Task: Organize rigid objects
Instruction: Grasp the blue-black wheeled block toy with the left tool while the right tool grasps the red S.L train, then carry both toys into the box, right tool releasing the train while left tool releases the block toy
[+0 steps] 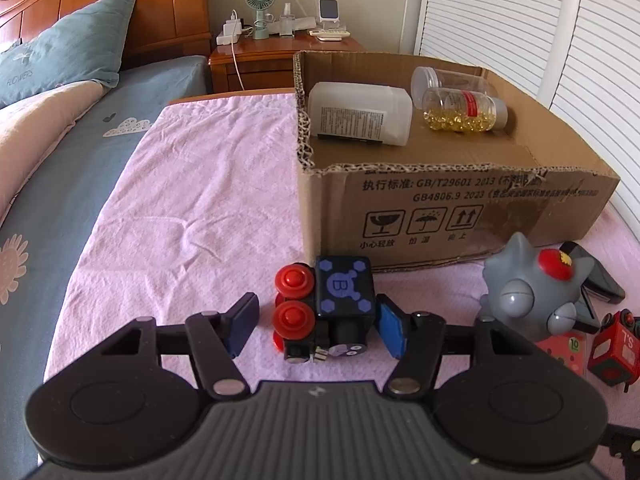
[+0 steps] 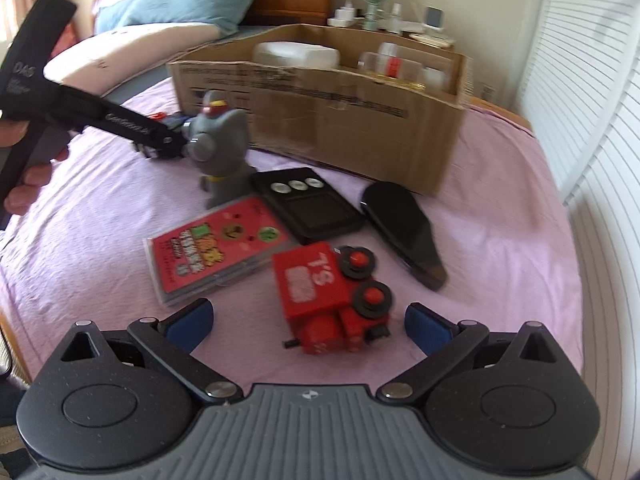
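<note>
A black toy train block with red wheels [image 1: 326, 308] lies on the pink cloth between the open jaws of my left gripper [image 1: 318, 320]; the right pad [image 1: 390, 330] is near it, the left pad [image 1: 242, 322] stands apart. My right gripper [image 2: 310, 324] is open around a red toy train block [image 2: 334, 304] lying on its side. The cardboard box [image 1: 460, 200] behind holds a white bottle [image 1: 360, 120] and two clear jars [image 1: 460, 114]. A grey figurine [image 1: 528, 288] stands to the right; it also shows in the right wrist view [image 2: 220, 152].
A red card case [image 2: 218, 252], a black device with three buttons [image 2: 308, 208] and a black case [image 2: 404, 232] lie on the cloth. The left gripper's handle and hand [image 2: 36, 120] show at the left. A bed, pillow and nightstand [image 1: 280, 52] lie behind.
</note>
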The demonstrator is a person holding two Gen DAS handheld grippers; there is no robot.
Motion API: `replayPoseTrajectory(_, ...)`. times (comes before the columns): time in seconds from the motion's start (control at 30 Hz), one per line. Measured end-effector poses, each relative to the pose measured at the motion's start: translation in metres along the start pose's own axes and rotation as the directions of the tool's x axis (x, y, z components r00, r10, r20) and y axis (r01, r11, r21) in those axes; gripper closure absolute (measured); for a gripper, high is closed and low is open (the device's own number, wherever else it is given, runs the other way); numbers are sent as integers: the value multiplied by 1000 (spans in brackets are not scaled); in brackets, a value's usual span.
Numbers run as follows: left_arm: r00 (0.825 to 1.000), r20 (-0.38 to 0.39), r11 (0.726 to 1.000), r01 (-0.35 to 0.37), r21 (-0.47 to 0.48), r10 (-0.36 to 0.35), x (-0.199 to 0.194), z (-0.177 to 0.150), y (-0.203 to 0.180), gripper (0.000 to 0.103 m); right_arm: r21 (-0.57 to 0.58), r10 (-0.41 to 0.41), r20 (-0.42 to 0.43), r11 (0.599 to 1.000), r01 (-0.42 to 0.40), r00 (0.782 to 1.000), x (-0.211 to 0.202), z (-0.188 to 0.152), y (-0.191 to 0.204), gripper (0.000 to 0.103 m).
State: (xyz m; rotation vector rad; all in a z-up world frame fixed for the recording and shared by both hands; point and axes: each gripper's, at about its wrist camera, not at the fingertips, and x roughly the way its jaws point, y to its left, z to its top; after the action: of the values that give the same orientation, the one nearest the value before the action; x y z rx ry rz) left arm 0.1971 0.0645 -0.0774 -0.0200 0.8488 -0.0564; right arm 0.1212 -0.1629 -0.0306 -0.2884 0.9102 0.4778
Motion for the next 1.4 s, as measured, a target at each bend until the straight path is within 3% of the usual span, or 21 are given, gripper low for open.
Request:
replayPoseTrajectory(0.1,1000,-1,1000,0,-3,0,0,0,0,41,-26,24,-8,999,-24,1000,1,4,5,0)
replayPoseTrajectory(0.53,1000,12,1000,-21,8,21,-1,-1,-4,41,-29,5,3,1000,-5,1000,-6,10,1,35)
replayPoseTrajectory(0.77,1000,25,1000,-16,6,16,-1,-1,-5,52,-27,-4,4,1000,4,1000,-8,11,2,48)
replayPoseTrajectory(1.4,998,-26,992,58,111,-55,-27,-2,6,54,-11,-40,-23,999,40,999,-24,18,-3,49)
